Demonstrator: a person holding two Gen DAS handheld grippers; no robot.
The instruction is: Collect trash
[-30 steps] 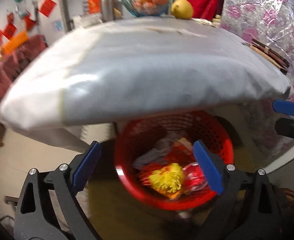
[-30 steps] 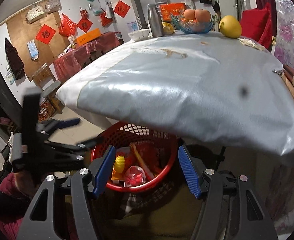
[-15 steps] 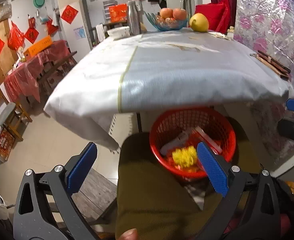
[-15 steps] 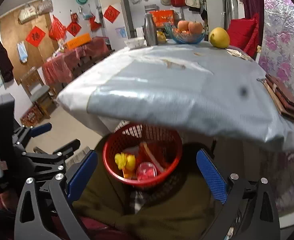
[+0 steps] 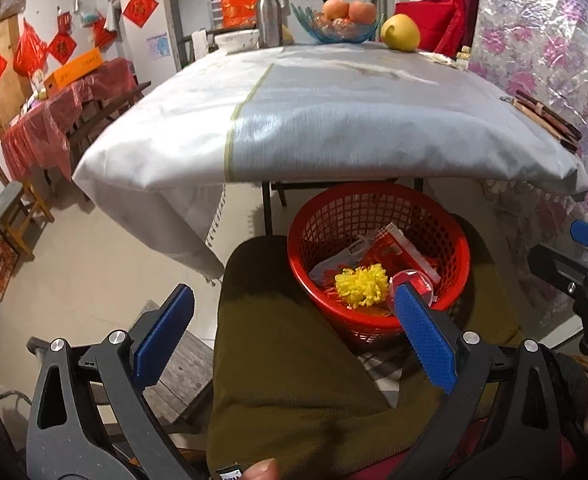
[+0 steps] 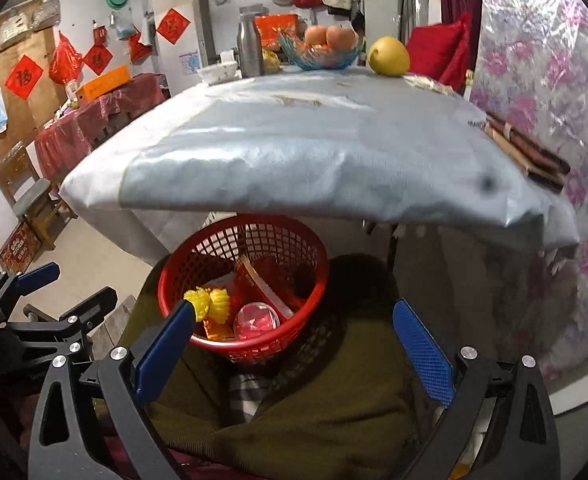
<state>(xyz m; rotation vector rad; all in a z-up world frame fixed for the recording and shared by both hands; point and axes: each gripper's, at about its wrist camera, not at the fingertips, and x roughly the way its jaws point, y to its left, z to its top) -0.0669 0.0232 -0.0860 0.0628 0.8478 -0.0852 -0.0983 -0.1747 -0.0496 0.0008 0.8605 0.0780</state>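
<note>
A: In the left wrist view, how is the tool?

B: The left gripper (image 5: 294, 320) has its blue pads wide apart and nothing is between them. Under it are the person's olive trousers (image 5: 294, 380). The red basket (image 5: 378, 216) stands on the floor, partly under the edge of the table (image 5: 334, 120). Inside lie the trash: a yellow pom-pom (image 5: 361, 285), a clear round lid (image 5: 412, 280) and red wrappers (image 5: 390, 248).

A: And the right wrist view?

B: The right gripper (image 6: 294, 332) is also spread wide and carries nothing. The basket (image 6: 246, 236) is just ahead of its left pad, between the person's knees and the table (image 6: 314, 152). The left gripper (image 6: 42, 300) shows at the left border. On the far table end sit a fruit bowl (image 6: 322, 54) and a yellow fruit (image 6: 388, 56).
</note>
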